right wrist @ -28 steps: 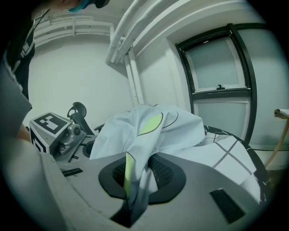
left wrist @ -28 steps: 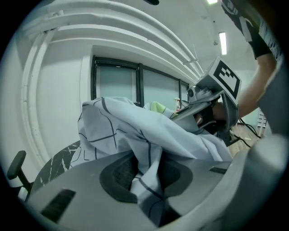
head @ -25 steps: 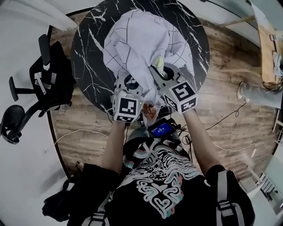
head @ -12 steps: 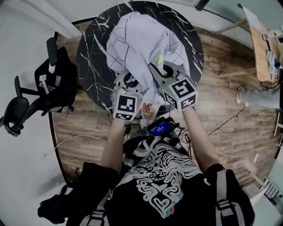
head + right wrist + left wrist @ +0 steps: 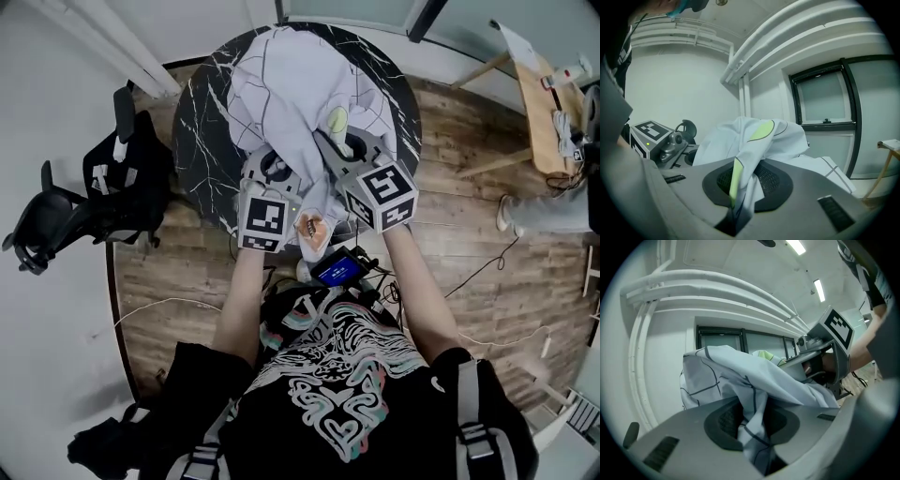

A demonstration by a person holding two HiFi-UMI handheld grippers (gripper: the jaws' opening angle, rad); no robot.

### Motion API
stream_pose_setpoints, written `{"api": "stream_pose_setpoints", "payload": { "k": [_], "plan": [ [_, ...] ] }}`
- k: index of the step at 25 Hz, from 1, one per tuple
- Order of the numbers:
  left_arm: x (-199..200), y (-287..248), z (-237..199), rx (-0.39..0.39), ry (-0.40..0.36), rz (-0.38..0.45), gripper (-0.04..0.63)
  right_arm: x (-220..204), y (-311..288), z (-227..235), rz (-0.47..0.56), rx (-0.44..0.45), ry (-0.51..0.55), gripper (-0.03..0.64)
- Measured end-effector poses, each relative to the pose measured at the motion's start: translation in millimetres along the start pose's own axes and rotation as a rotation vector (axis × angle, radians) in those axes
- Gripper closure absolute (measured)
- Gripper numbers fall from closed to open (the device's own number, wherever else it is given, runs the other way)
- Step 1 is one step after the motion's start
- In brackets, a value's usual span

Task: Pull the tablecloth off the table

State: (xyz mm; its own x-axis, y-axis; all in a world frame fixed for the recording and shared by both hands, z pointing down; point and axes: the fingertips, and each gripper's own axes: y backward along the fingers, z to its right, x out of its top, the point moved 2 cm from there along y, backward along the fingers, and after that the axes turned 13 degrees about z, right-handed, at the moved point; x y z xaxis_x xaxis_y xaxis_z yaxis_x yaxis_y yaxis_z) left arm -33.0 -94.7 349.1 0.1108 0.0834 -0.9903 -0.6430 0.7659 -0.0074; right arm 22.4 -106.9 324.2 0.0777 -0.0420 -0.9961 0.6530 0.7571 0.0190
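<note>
White tablecloth [image 5: 300,84] sits clamped in my left gripper [image 5: 752,427] and right gripper [image 5: 740,187], bunched ahead of them, mostly on the table [image 5: 202,122], pull-off not yet finished.

- In its own view, the left gripper [image 5: 752,423] has tablecloth [image 5: 740,376] bunched in the gap, and we cannot see the inner pad faces behind the fold.
- The right gripper [image 5: 740,180] is the same: cloth covers the slot between its pads.
- In the head view, both sets of jaw tips are buried in folds beyond the marker cubes.
- The cloth hides the round table [image 5: 202,141] from its middle out to twelve o'clock.
- The small blue screen [image 5: 339,271] is too small for us to read.
- At three o'clock, a person's leg [image 5: 553,214] is cut off by the edge.
</note>
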Motion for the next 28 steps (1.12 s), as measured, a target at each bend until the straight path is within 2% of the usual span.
{"api": "stream_pose_setpoints", "payload": {
  "k": [12,18,24,28],
  "plan": [
    [35,30,17,0.001,-0.005,0.053,0.499,32,28,-29,0.063,-0.02,0.018,0.574],
    [47,33,29,0.019,0.004,0.026,0.5,42,41,-28,0.067,0.011,-0.014,0.574],
    [47,51,27,0.033,0.008,0.039,0.502,41,41,-47,0.073,0.029,-0.007,0.574],
    [51,44,37,0.041,0.017,0.038,0.502,45,49,-37,0.079,0.032,-0.025,0.574]
  ]
}}
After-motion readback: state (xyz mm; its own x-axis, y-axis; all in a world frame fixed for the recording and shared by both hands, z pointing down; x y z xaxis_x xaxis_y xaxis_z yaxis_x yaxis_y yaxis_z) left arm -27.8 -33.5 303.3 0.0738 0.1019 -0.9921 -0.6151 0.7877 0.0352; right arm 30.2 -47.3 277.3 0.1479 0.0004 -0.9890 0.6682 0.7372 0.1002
